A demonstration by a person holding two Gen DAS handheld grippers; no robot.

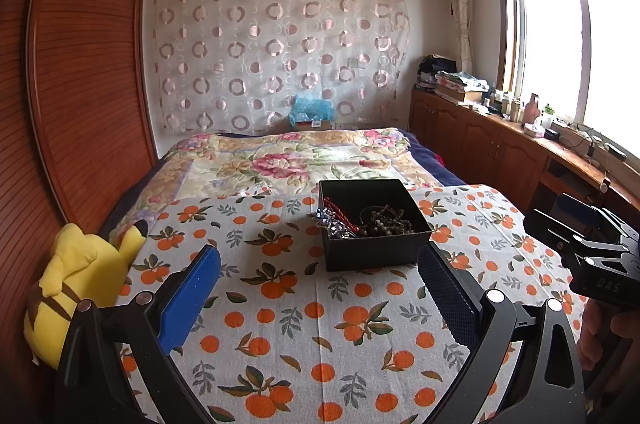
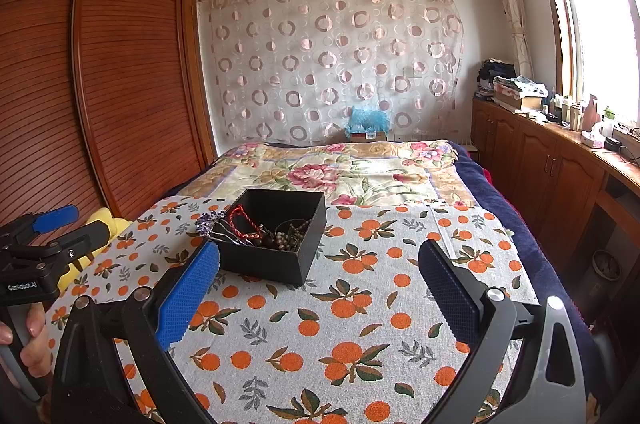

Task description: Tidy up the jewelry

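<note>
A black open box (image 1: 376, 248) stands on the orange-print cloth (image 1: 288, 324) on the bed. In it lie a red cord bracelet (image 1: 338, 210), a silver-purple crystal piece (image 1: 328, 220) hanging over the left rim, and dark bead strands (image 1: 388, 222). My left gripper (image 1: 320, 264) is open and empty, just short of the box. In the right wrist view the box (image 2: 276, 236) sits ahead to the left with the crystal piece (image 2: 210, 222) over its near-left corner. My right gripper (image 2: 320, 264) is open and empty, to the right of the box.
A yellow plush toy (image 1: 80, 280) lies at the cloth's left edge against the wooden wardrobe (image 1: 80, 84). A floral quilt (image 1: 288, 156) covers the bed beyond. Wooden cabinets (image 1: 500, 148) with clutter run along the right under the window. The other gripper's body (image 1: 600, 252) shows at right.
</note>
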